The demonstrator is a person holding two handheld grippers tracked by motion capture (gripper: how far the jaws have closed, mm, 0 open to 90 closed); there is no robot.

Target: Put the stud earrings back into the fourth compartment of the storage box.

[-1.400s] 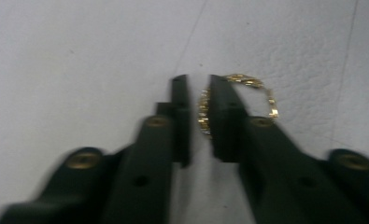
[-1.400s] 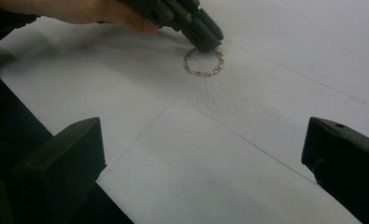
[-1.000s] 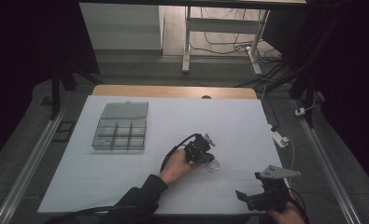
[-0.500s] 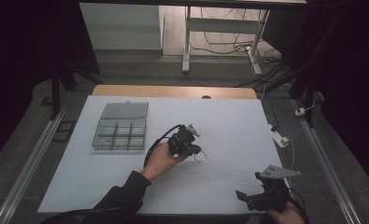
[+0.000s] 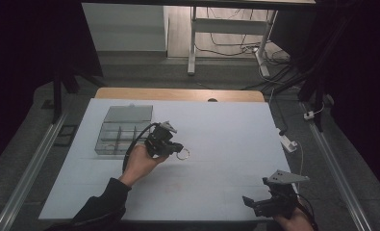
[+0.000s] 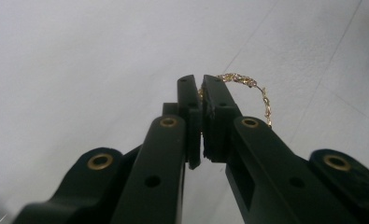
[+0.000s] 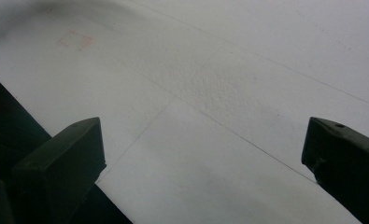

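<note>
Jaws, left: the left gripper (image 6: 202, 116) has its black jaws pinched together on a thin, twisted gold chain ring (image 6: 247, 91); most of the loop sticks out past the tips and to one side, clear of the surface below.
Jaws, right: the right gripper (image 5: 274, 199) stands wide apart and empty, well away from the left one, at the near edge.
Bench: the wide white-covered bench (image 5: 235, 130) lies bare under both sets of jaws.
Box: a clear plastic compartment box (image 5: 122, 130) with its lid up sits just beyond and beside the left jaws.
Risk: the hold looks to catch a short stretch of chain, so a jolt or tilt could let the ring slip out, or miss a compartment.
</note>
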